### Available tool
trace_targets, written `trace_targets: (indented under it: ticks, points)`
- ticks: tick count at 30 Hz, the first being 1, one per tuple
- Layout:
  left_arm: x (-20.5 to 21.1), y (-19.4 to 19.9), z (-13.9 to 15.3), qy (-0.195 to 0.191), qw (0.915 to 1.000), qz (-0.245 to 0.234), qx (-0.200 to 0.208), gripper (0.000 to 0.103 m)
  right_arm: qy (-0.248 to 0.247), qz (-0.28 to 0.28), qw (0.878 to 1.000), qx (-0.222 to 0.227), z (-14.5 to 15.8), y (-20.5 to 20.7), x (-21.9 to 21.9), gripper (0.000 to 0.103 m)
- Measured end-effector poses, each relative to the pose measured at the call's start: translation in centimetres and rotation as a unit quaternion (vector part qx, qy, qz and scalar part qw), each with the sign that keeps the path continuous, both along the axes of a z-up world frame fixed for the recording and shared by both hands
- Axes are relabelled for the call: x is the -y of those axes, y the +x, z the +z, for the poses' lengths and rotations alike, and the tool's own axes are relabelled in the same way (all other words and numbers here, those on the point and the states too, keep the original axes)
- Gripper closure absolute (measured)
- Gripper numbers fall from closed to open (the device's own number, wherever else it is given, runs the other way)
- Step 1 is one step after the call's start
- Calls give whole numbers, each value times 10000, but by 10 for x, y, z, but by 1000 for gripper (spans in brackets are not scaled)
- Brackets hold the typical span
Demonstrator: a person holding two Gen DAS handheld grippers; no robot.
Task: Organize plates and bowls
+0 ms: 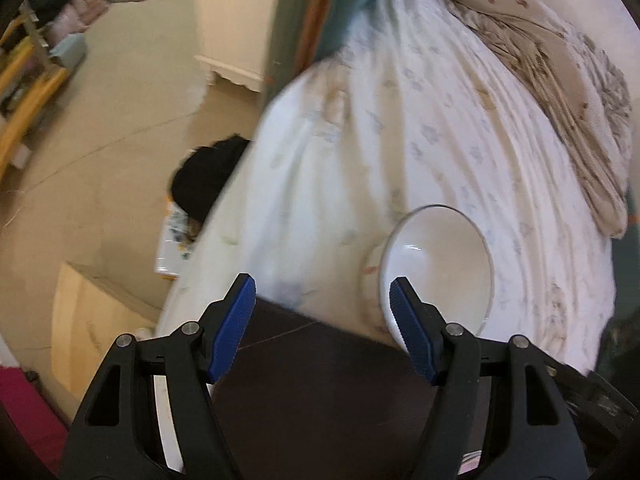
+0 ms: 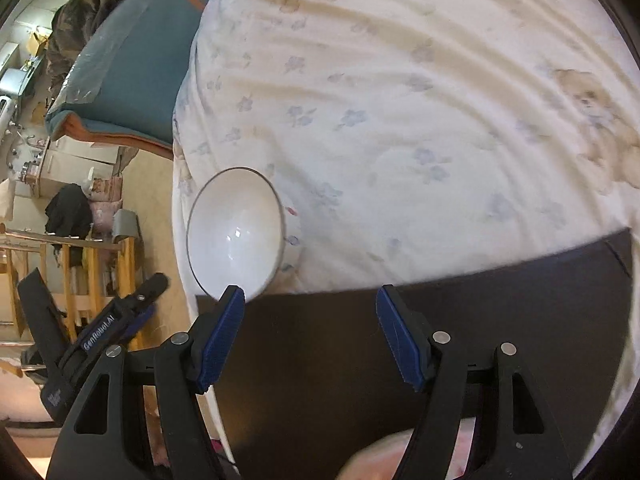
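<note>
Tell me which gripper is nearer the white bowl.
Left, though only slightly. The left gripper has its right-hand jaw overlapping the white bowl; the right gripper sits to the bowl's right, its left-hand jaw at the rim. Both open.

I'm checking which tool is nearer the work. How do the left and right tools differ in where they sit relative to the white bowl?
In the left wrist view, the white bowl lies behind the left tool's right-hand fingertip. In the right wrist view, the bowl sits by the right tool's left-hand fingertip. Both tools are open, holding nothing, above the dark board.
</note>
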State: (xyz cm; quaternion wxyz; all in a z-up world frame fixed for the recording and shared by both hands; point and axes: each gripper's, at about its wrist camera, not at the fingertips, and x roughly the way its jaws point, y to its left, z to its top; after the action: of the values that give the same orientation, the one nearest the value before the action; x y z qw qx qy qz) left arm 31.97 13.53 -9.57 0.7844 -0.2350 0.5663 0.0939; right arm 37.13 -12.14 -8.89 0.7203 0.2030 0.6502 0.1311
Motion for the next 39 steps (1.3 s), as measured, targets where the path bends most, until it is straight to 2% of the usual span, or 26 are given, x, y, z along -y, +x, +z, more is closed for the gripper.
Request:
trace_targets:
  ticks: [2, 6, 8, 10, 11, 13, 16, 19, 21, 26, 30, 33, 39]
  points:
    - [9, 5, -4, 18, 9998, -71, -158, 37, -64, 38, 10000, -47, -9, 9, -10, 32]
    - [21, 14, -7, 84, 9996, -239, -129, 37, -277, 27, 9993, -259, -33, 22, -23, 33]
    - [25, 17, -13, 45, 9992, -306, -272, 37, -293, 69, 9989, -353, -44, 26, -30, 35]
    - [27, 17, -17, -120, 9989, -318, -309, 49, -381, 154, 9983, -405, -51, 28, -37, 46]
    - [27, 17, -18, -149, 9988, -332, -323, 53, -388, 152, 9982, -440, -53, 28, -39, 48]
    - [30, 15, -19, -100, 9986, -400, -332, 55, -340, 164, 9983, -435, -54, 27, -42, 62]
    - [33, 16, -27, -90, 9976, -533, -424, 64, -416, 345, 9979, -363, -55, 26, -49, 74]
    - [38, 14, -38, -236, 9955, -676, -621, 74, -455, 455, 9973, -350, -58, 26, -56, 79]
    - [39, 16, -41, -355, 9945, -748, -634, 88, -547, 567, 9961, -384, -62, 25, -63, 82]
    - [42, 15, -33, -242, 9954, -668, -645, 91, -621, 673, 9955, -240, -58, 20, -68, 82]
    - [54, 10, -16, -1, 9950, -883, -469, 91, -704, 799, 9943, -45, -48, 11, -70, 82]
    - [59, 0, -4, -6, 9948, -910, -459, 91, -623, 742, 9953, 1, -38, 6, -64, 82]
    - [83, -25, 30, 40, 9927, -1182, -241, 91, -530, 723, 9956, 269, 1, -17, -41, 82]
